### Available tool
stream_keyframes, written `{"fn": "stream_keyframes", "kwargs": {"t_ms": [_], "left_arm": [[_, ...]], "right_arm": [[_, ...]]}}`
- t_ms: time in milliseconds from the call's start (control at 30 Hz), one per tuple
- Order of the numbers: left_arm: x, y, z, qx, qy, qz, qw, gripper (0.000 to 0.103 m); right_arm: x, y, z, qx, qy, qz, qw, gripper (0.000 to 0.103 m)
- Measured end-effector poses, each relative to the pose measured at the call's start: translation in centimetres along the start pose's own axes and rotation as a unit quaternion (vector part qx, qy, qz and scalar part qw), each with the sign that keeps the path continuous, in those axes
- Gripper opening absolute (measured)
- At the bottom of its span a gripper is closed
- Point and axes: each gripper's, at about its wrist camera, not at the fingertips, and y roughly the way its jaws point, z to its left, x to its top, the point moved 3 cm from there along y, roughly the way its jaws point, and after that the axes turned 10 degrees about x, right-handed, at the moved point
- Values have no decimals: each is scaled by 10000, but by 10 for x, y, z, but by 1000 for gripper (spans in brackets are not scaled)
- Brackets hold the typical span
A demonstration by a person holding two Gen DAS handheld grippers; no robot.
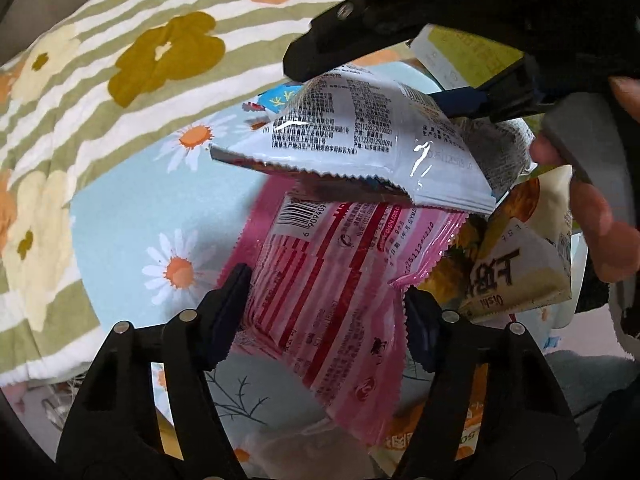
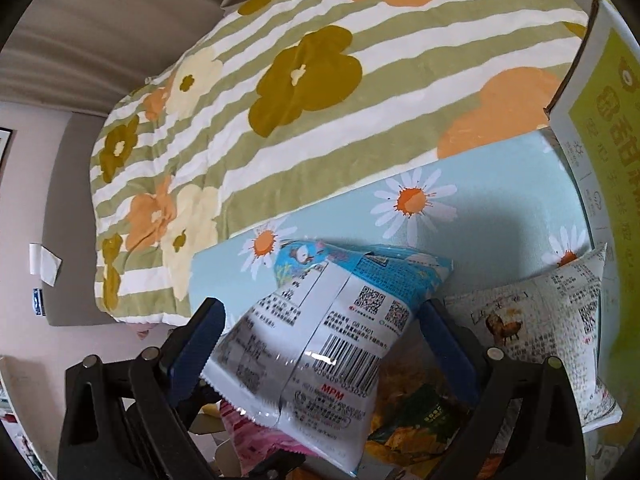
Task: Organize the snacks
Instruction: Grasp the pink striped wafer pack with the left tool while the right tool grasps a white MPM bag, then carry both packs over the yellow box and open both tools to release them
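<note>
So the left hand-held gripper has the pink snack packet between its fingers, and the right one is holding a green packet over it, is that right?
Not quite. The packet in the right hand-held gripper is blue and white, not green; the right wrist view shows it. The rest stands: the left hand-held gripper has the pink snack packet between its fingers, and the left wrist view shows the blue and white one above it.

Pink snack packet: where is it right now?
In the left wrist view, the pink snack packet sits low and central between the left hand-held gripper's fingers, just beneath the white-and-blue packet held by the right hand-held gripper.
</note>
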Motion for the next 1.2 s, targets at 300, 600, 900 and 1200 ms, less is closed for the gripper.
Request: {"fn": "stream_keyframes", "kwargs": {"t_ms": [300,600,900,1200], "left_arm": [[-5,-5,-1,85,-2,-12,10000,64],[-12,-16,-1,141,-63,-104,9998,63],[-17,-47,-3,252,-159,-294,9991,63],[-5,-105,-18,416,-276,-760,9959,63]], "right_arm": [[-4,14,5,-271,-259,212,9991,94],[-12,2,12,139,-459,52,9988,69],[-13,-43,37,366,-862,-504,9943,69],[-19,-111,46,666,-1080,-1004,9868,69]]}}
